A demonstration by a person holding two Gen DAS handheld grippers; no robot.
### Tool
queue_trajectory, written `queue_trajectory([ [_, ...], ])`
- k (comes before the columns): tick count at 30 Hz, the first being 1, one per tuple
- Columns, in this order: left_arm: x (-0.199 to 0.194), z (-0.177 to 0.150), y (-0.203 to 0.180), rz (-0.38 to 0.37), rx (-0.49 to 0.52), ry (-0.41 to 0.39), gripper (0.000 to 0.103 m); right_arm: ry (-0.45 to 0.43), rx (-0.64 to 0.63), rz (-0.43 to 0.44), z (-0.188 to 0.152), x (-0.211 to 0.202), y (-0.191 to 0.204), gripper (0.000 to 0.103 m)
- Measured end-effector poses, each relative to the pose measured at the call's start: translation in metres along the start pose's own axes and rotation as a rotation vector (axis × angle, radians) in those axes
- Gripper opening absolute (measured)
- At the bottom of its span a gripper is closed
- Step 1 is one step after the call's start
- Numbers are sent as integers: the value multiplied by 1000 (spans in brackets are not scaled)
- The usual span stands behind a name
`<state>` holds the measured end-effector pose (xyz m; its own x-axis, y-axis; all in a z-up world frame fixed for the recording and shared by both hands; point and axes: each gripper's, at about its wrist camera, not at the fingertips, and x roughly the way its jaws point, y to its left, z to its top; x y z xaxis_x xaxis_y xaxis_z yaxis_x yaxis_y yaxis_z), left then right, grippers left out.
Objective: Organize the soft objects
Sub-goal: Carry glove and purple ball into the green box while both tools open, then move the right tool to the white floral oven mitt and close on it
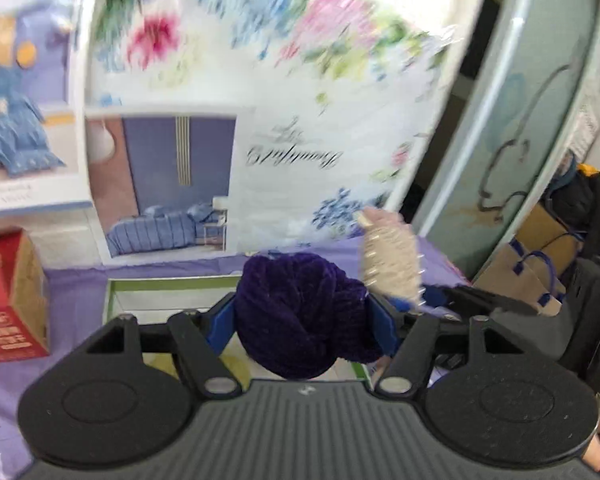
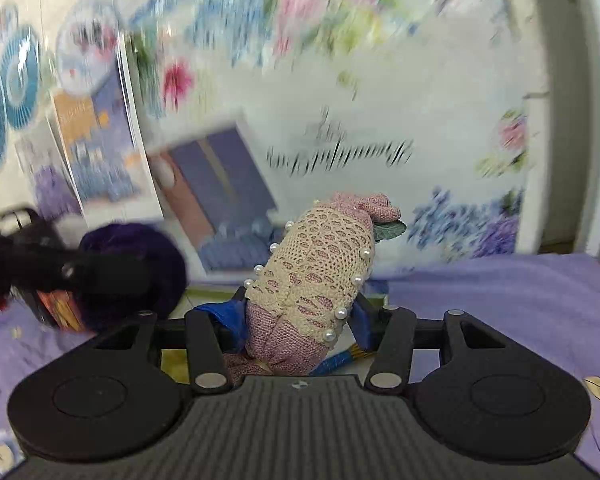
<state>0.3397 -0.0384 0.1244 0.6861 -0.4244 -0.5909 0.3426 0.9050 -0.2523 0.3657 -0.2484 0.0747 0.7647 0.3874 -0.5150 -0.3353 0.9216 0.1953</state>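
A: Purple scrunchie (image 1: 300, 316), dark and velvety, sits clamped in the left gripper (image 1: 302, 322), pinched between its blue pads (image 1: 222, 322) above a green-rimmed tray (image 1: 172, 283) on the lilac-covered surface (image 1: 76, 284). A red carton (image 1: 10, 300) stands at far left.

B: And to the right of it?

A: A pink hair piece (image 2: 308, 276), wrapped in cream lace and dotted with pearls, is held upright in the right gripper (image 2: 300, 320), whose fingers press against its lower half. The left wrist view shows it just beside the scrunchie, at its right shoulder.

B: What stands behind them?

A: Packaged bedding sets: one with blue cartoon prints (image 1: 16, 120) at left, a large floral pack (image 1: 260, 100) with a bedroom photo in the centre. Both are blurred. Paper bags (image 1: 540, 268) with blue handles lie at far right.

B: Does the right camera catch the other gripper?

A: Yes, at left, dark and smeared, with the scrunchie bulging beside it.
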Motion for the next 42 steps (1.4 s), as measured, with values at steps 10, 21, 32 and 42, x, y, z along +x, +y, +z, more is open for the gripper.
queue_trajectory([
  [10,85,-1,37,124,-80,151,76,145,-25,47,-31,60,-5,39],
  [21,12,-11,29,88,-117,74,78,-5,-5,12,-12,-33,-1,40],
  [32,-124,-117,11,139,0,8,81,-103,52,22,-86,-172,39,41],
  [42,-143,-264,12,219,43,161,81,6,232,-44,-215,-217,63,42],
])
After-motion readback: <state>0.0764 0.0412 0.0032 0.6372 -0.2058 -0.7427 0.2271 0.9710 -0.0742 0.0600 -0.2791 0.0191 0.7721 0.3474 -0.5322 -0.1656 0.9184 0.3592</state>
